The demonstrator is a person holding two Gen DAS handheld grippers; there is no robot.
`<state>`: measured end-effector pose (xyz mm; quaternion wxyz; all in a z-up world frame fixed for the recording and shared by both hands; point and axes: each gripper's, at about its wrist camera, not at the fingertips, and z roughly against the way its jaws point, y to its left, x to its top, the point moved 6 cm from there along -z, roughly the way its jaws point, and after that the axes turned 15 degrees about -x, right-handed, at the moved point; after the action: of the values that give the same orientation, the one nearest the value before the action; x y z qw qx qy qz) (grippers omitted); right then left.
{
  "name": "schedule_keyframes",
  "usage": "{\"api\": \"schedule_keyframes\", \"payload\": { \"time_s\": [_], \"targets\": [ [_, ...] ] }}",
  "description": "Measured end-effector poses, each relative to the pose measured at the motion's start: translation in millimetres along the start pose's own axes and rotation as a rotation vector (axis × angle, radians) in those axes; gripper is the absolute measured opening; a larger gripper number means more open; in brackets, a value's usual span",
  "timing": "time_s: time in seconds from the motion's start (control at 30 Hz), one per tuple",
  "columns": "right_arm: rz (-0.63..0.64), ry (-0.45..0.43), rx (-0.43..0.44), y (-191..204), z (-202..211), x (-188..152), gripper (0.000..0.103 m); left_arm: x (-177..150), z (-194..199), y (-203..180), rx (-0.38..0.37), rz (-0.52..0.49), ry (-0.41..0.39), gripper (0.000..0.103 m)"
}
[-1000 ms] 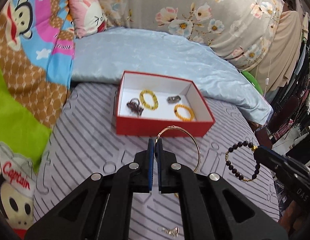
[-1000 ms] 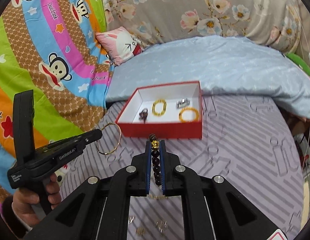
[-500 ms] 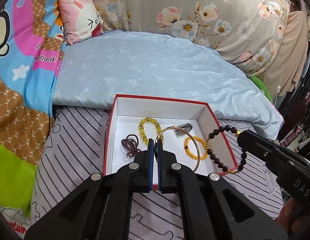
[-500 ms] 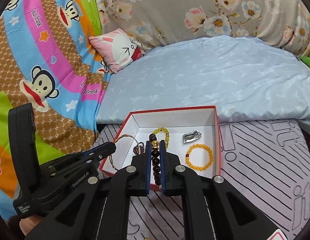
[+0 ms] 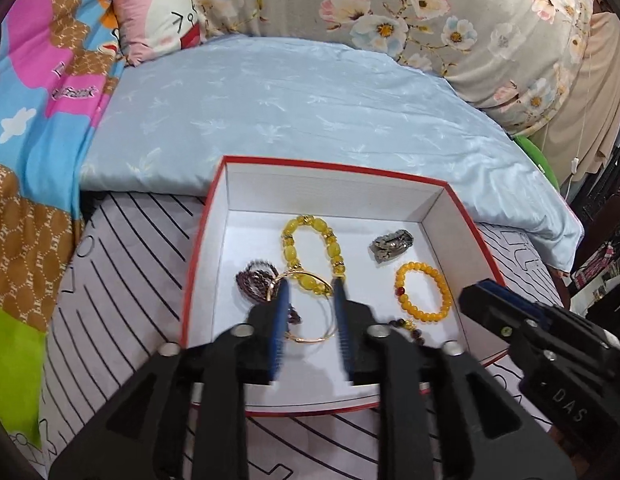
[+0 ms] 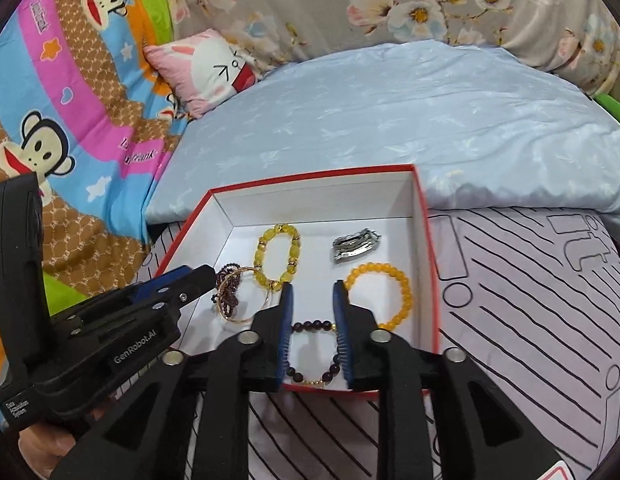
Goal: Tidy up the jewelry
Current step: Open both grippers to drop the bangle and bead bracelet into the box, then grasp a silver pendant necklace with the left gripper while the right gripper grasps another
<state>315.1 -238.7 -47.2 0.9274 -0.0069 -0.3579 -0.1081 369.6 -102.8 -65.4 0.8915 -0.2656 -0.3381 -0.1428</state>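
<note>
A red box with a white inside (image 5: pixel 390 182) (image 6: pixel 322 192) sits on the striped mat. In it lie a yellow bead bracelet (image 5: pixel 294 236) (image 6: pixel 266 248), an orange bead bracelet (image 5: pixel 438 284) (image 6: pixel 402 284), a silver clip (image 5: pixel 392 242) (image 6: pixel 354 246) and a dark red bead string (image 5: pixel 252 280) (image 6: pixel 226 284). My left gripper (image 5: pixel 310 292) is open over the box, with the thin gold bangle (image 5: pixel 310 336) (image 6: pixel 238 318) lying below it. My right gripper (image 6: pixel 312 292) is open, with the dark bead bracelet (image 6: pixel 310 326) (image 5: pixel 408 325) lying in the box under it.
A light blue quilt (image 5: pixel 294 100) lies behind the box. A pink rabbit cushion (image 6: pixel 210 64) and a monkey-print blanket (image 6: pixel 70 92) are at the left. The striped purple mat (image 6: pixel 530 300) extends to the right of the box.
Both grippers have opened over the box. The gold bangle and the dark bead bracelet, held before, now lie on the box floor.
</note>
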Motion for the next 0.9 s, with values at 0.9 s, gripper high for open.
{"api": "schedule_keyframes", "payload": {
  "time_s": [0.9],
  "targets": [
    [-0.022,0.029,-0.049,-33.1,144.9,-134.2,0.030,-124.1,133.3,-31.2,0.004,0.053,0.019,0.040]
  ]
}}
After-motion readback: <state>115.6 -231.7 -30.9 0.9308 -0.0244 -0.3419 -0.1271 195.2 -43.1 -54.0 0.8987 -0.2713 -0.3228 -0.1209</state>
